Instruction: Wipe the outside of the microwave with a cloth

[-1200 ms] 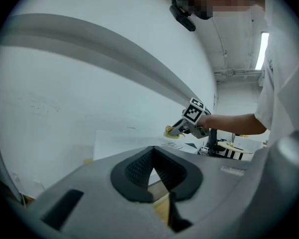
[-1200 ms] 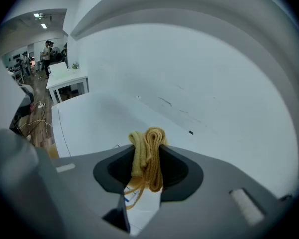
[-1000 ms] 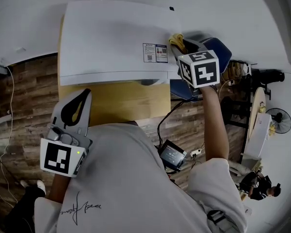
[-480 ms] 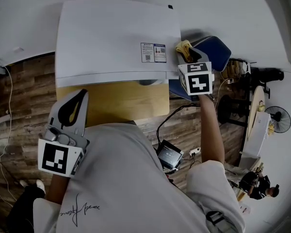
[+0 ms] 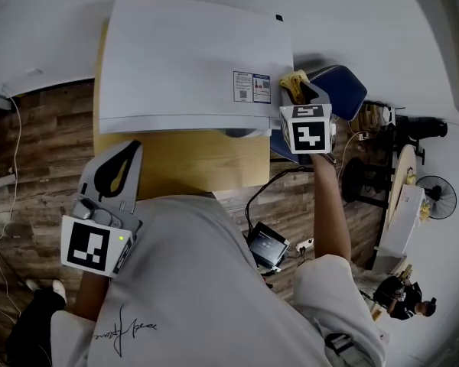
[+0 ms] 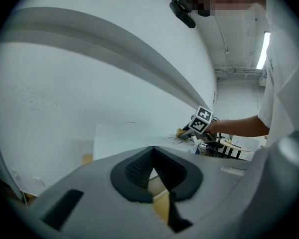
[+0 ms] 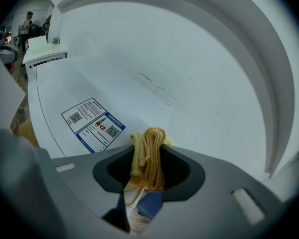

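R gripper [image 7: 148, 169] pinched a folded, ribbed yellow cloth [image 7: 149, 151] by the smooth, flat white microwave [image 5: 183, 60] top; L gripper [image 6: 153, 169] pressed together, empty.

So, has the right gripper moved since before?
Yes: the right gripper, holding the cloth, shifted slightly away from the label on the microwave, toward the person.

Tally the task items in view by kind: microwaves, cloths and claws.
Microwave: 1
Cloth: 1
Claws: 2 (left claw, shut and empty; right claw, shut on the cloth)
Total: 4
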`<state>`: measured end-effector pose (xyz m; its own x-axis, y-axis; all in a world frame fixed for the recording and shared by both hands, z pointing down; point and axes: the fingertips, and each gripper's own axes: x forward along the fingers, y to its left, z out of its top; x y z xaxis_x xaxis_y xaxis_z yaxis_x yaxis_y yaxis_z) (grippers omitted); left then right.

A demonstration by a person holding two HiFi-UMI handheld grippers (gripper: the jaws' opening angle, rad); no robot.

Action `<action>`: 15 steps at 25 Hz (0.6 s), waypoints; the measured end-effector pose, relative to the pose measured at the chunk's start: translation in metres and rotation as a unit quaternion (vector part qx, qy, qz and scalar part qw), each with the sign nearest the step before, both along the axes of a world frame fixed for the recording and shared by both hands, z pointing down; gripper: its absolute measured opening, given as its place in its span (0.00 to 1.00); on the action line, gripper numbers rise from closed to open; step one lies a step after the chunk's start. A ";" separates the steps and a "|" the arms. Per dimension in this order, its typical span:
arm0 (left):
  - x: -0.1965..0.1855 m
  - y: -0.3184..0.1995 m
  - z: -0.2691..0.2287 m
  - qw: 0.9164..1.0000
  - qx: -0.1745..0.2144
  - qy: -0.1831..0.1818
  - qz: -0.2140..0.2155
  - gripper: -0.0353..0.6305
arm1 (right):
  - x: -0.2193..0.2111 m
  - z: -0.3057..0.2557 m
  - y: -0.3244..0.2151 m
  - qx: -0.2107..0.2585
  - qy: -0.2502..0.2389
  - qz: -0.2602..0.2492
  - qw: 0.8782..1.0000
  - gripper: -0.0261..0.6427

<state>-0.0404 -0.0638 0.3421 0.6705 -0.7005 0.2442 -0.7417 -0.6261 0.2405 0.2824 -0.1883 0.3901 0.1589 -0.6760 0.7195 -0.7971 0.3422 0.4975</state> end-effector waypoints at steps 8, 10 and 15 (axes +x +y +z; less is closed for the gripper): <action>-0.001 0.004 -0.001 1.000 0.002 0.000 0.006 0.04 | -0.019 0.002 0.004 -0.003 0.000 -0.012 1.000 0.26; -0.003 0.005 -0.001 1.000 0.003 0.000 0.005 0.04 | -0.023 0.002 0.005 -0.007 -0.004 -0.015 1.000 0.26; -0.005 0.008 -0.002 1.000 0.005 0.002 0.001 0.04 | -0.033 0.001 0.005 -0.007 -0.006 -0.024 1.000 0.27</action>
<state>-0.0458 -0.0561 0.3400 0.6728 -0.7016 0.2349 -0.7396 -0.6299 0.2369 0.2494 -0.1834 0.3915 0.1167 -0.6720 0.7313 -0.7857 0.3880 0.4818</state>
